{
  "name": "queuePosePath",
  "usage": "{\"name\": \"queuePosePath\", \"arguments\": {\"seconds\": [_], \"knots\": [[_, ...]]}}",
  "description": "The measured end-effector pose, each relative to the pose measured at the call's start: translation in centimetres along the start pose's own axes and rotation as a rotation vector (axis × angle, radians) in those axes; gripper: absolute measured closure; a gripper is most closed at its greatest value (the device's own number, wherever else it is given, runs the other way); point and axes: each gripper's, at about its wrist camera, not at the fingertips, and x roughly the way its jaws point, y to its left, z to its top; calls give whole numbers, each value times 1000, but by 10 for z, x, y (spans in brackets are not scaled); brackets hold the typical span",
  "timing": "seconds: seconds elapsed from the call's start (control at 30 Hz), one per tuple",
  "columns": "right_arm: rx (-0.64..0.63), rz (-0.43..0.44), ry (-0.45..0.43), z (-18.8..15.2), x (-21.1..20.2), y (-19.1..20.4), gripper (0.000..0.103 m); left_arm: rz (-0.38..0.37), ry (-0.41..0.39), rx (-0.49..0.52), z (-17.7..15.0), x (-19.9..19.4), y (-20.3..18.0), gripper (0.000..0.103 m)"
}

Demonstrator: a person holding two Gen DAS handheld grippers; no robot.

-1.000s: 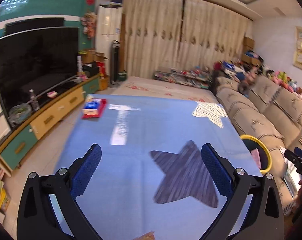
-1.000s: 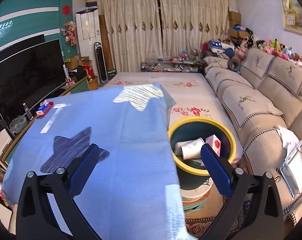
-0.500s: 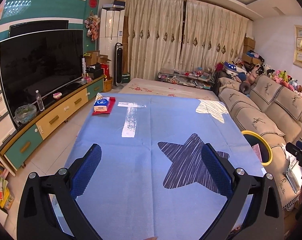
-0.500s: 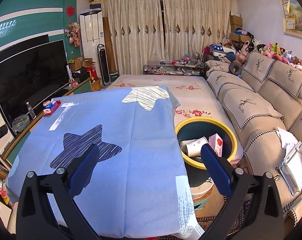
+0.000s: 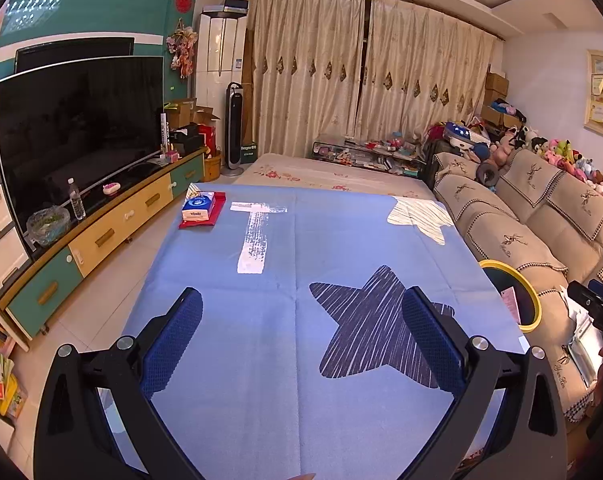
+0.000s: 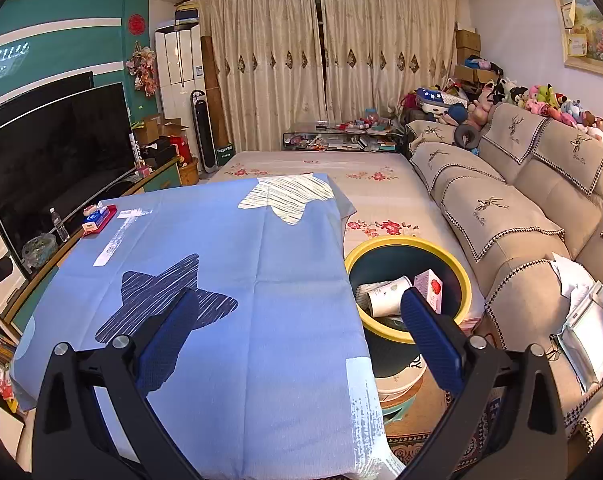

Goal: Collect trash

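Both tongs empty: left gripper [image 5: 301, 316] has its jaws spread wide over the blue tablecloth [image 5: 301, 248], nothing between the pads; right gripper [image 6: 301, 316] same, spread wide and holding nothing, hanging over the table's right edge with its right finger in front of the bin

Progress, judging from how things lie:
- bin [image 6: 453, 252] (yellow rim, dark inside) stands on the floor between table and sofa [image 6: 501, 220], just beside the table edge
- already in it: a white paper cup [image 6: 385, 296] on its side, a pink-white carton [image 6: 429, 286] with a red fruit print, some pale crumpled stuff under them
- cloth looks clear of loose trash in both views
- only item on the table: tissue pack [image 5: 198, 206] on a red mat [image 5: 217, 210] at the far left corner, looks like it belongs there, not trash
- so collection looks done or nearly done; I see no next target on the table

Possible leftovers: papers and a plastic sleeve on the sofa arm [image 6: 581, 312], can't tell if they count as trash

Readable text:
- tissue pack, blue label, reads roughly "Vinda", small, not certain
- green box by the tower fan [image 5: 234, 124] has white lettering, too blurred to read
- cup print illegible
- "DAS" fragment on the right gripper body at the edge of the left view
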Motion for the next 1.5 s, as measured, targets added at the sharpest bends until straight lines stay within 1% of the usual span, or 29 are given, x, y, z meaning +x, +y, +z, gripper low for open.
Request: {"name": "queuePosePath", "arguments": {"seconds": [1.5], "knots": [[11, 4, 9, 0, 10, 0, 7, 0, -3, 5, 2, 1, -1, 5]]}}
